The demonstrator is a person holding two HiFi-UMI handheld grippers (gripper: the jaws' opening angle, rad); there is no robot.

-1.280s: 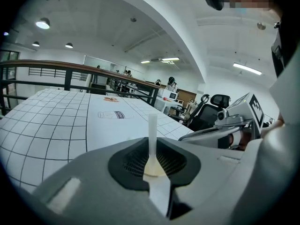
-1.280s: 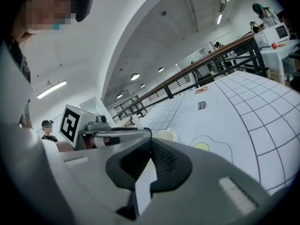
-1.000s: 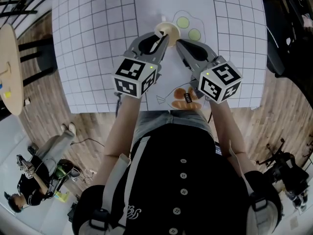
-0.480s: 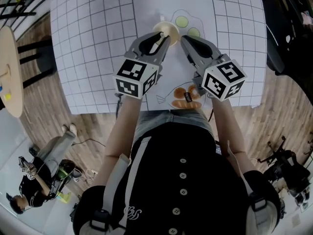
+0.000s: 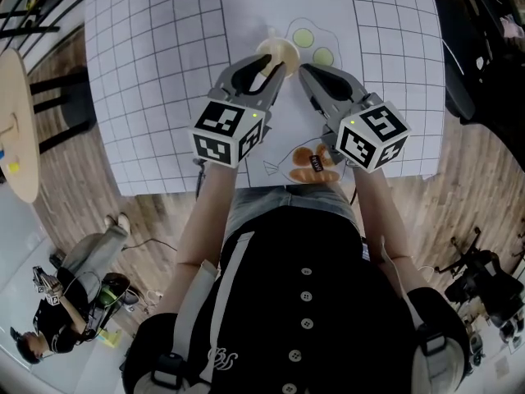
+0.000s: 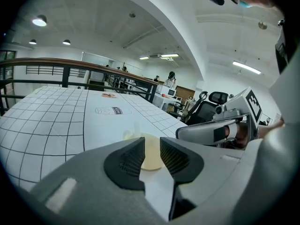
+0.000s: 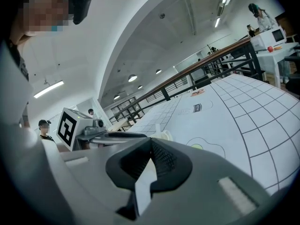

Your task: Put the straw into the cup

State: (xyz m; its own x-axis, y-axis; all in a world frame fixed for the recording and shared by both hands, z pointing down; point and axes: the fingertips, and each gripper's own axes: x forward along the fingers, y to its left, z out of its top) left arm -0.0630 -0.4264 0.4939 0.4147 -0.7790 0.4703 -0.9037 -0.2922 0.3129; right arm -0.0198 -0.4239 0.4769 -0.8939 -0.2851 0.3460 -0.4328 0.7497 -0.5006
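A small cream cup [image 5: 283,52] stands on the white gridded sheet [image 5: 164,72] at the middle of the table. A pale, see-through straw [image 5: 269,34] seems to stick up at the cup's far left side. My left gripper [image 5: 276,66] sits just in front of the cup. Its jaws are a little apart, and the cup [image 6: 152,156] shows beyond the gap. Just right of the cup, my right gripper [image 5: 303,74] has its jaws closed together with nothing visible between them. From the right gripper view the cup [image 7: 164,136] lies past the right gripper [image 7: 151,146].
A printed fried-egg drawing [image 5: 316,46] lies right of the cup, and a fish drawing [image 5: 310,164] lies near the table's front edge. A round wooden table [image 5: 12,121] stands at the far left. A person [image 5: 37,327] sits on the floor below left, and a railing [image 6: 70,67] runs behind the table.
The right gripper drifted slightly right and back again beside the cup. The left gripper and the cup have stayed put.
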